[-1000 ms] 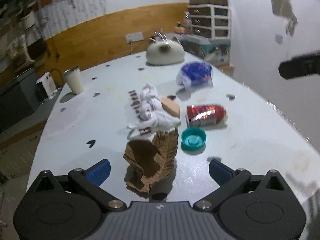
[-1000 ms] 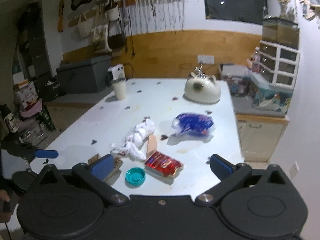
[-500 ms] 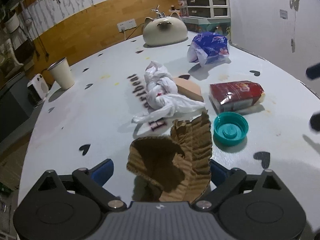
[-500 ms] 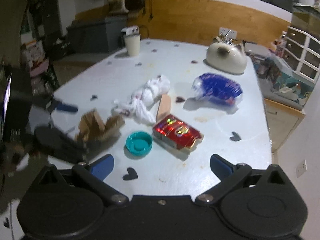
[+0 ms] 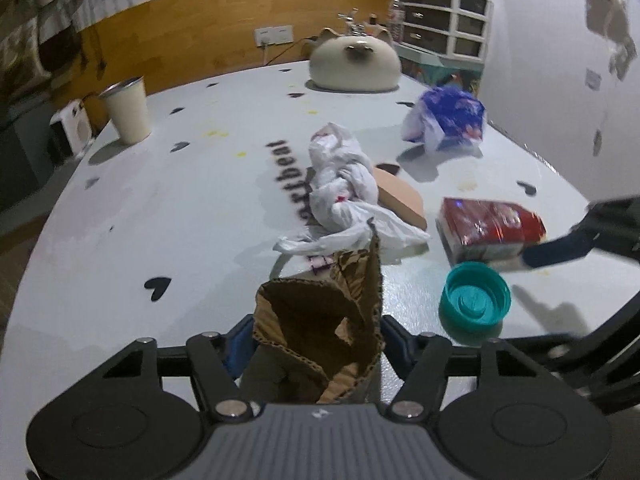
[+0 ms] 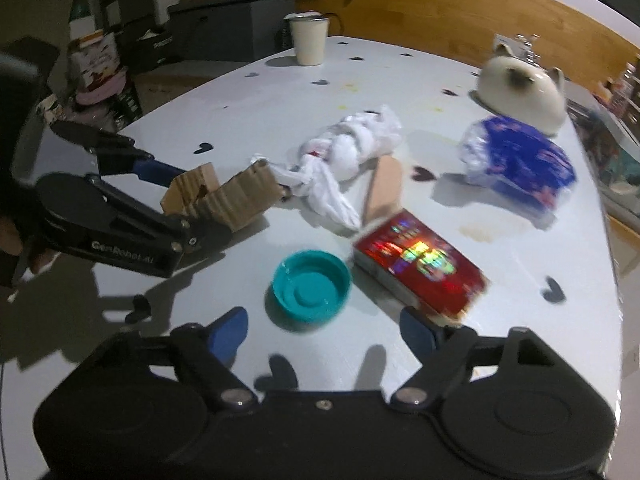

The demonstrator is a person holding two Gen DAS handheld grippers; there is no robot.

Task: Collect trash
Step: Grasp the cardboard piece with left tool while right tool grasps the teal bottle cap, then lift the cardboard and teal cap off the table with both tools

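Observation:
My left gripper [image 5: 316, 344] is shut on a crumpled piece of brown corrugated cardboard [image 5: 320, 328], also seen in the right wrist view [image 6: 224, 196]. My right gripper [image 6: 324, 328] is open and empty, just short of a teal plastic lid [image 6: 310, 286] that lies on the table [image 6: 248, 100]. A red foil pack [image 6: 420, 260], a knotted white plastic bag [image 6: 344, 152], a tan wedge [image 6: 384, 184] and a blue printed plastic bag [image 6: 516, 160] lie beyond. In the left wrist view the lid [image 5: 474, 306] sits right of the cardboard.
A white cup [image 6: 309, 42] stands at the table's far left and a cream cat-shaped appliance [image 6: 520, 88] at the far right. Boxes and a grey bin [image 6: 236, 24] stand on the floor beyond the left edge. White drawers [image 5: 444, 24] stand behind the table.
My left gripper has closed on the cardboard. My right gripper has come lower and closer to the teal lid and the red pack.

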